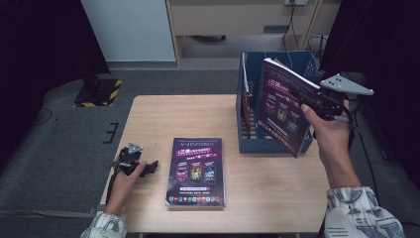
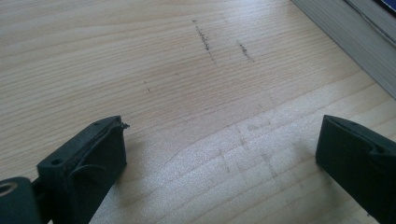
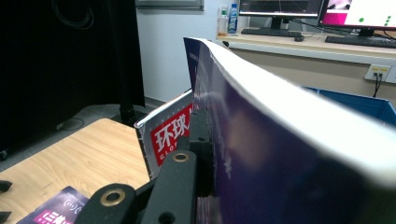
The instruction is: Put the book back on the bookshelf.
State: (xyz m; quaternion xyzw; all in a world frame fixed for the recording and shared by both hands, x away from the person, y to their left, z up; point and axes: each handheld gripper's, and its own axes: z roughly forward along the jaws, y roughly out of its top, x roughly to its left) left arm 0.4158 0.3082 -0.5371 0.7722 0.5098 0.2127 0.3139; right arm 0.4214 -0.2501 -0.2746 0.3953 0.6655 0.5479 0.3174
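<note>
We hold one magazine (image 1: 283,106) upright in the right gripper (image 1: 311,105), clamped on its edge, just above the blue file box (image 1: 302,62) at the table's (image 1: 148,124) far right; next it must go down into a free slot beside the red one (image 3: 170,133). The left gripper (image 1: 148,166) rests wide open and empty on the table, near the second magazine (image 1: 195,171), with bare wood around it.

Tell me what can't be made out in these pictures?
- Rack contents: high view, held book covers most of it.
- Right gripper, far finger: right gripper view, behind the book.
- Flat book small print: high view, too small.
- Flat book's cover: left gripper view, cut by the edge.
</note>
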